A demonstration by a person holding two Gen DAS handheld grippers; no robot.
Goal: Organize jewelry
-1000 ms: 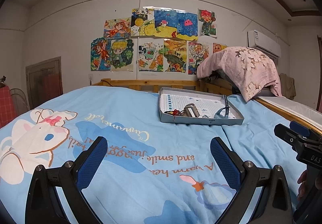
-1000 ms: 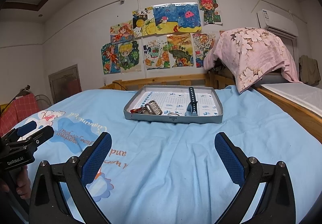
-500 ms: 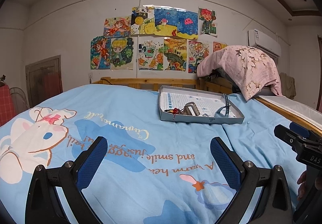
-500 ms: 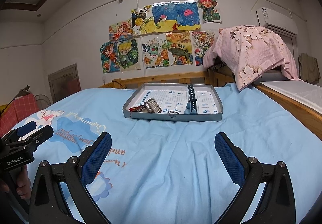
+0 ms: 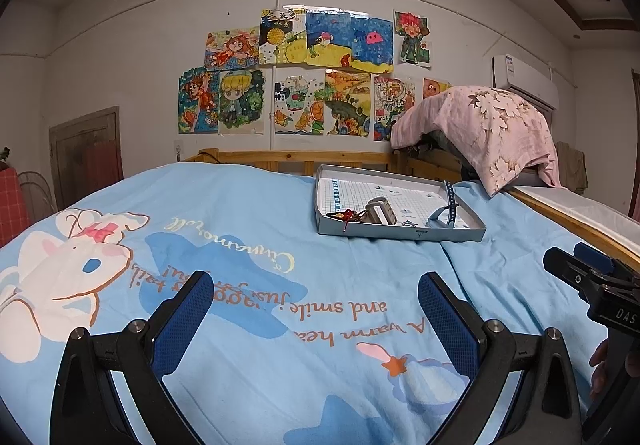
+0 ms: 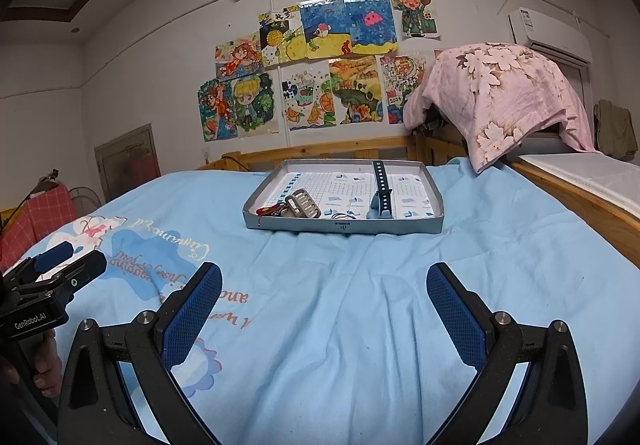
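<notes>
While both the left gripper (image 5: pixel 316 309) and right gripper (image 6: pixel 324 301) are held spread and empty, the jewelry (image 6: pixel 298 205) lies far off in the tray (image 6: pixel 344 225); tangled pieces could be dragged together.

Light-blue cartoon-printed bedspread (image 6: pixel 360 305), grey tray (image 6: pixel 344 223) with grid-patterned liner, dark-blue watch strap (image 6: pixel 382 191), pink floral cloth (image 6: pixel 504 97)

tray (image 6: pixel 343 224) on bed (image 6: pixel 360 305) | in tray: metal band (image 6: pixel 303 204) left, strap (image 6: pixel 381 192) right
</notes>
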